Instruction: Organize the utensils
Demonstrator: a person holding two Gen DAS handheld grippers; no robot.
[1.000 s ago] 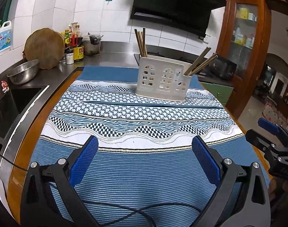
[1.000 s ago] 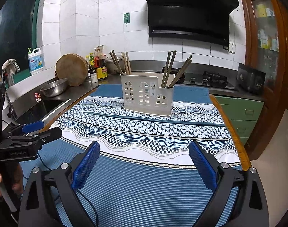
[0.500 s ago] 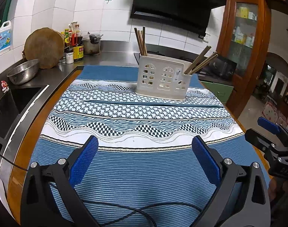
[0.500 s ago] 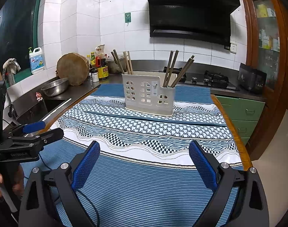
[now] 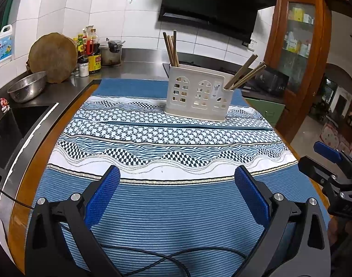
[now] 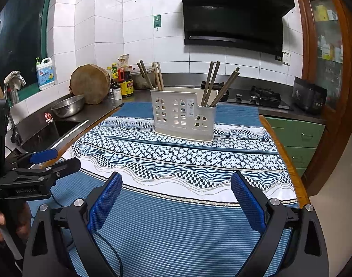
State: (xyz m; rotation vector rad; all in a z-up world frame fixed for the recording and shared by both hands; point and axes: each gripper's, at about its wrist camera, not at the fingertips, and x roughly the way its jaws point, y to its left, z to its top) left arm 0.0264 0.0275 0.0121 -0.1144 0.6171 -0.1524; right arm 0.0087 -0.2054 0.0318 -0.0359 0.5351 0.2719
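A white plastic utensil holder with arched cut-outs stands upright at the far end of the blue patterned cloth. Wooden chopsticks lean in its left compartment. Another group of chopsticks leans in its right compartment. My left gripper is open over the near striped part of the cloth, nothing between its blue pads. My right gripper is open too and empty. Both hang well short of the holder. Each gripper shows at the side of the other's view.
A steel colander, a round wooden board and sauce bottles line the counter at the left, beside a sink. A gas hob sits behind the holder. A cable trails over the near cloth.
Both grippers have drifted slightly; the holder sits a little differently in each view. Both stay open and empty.
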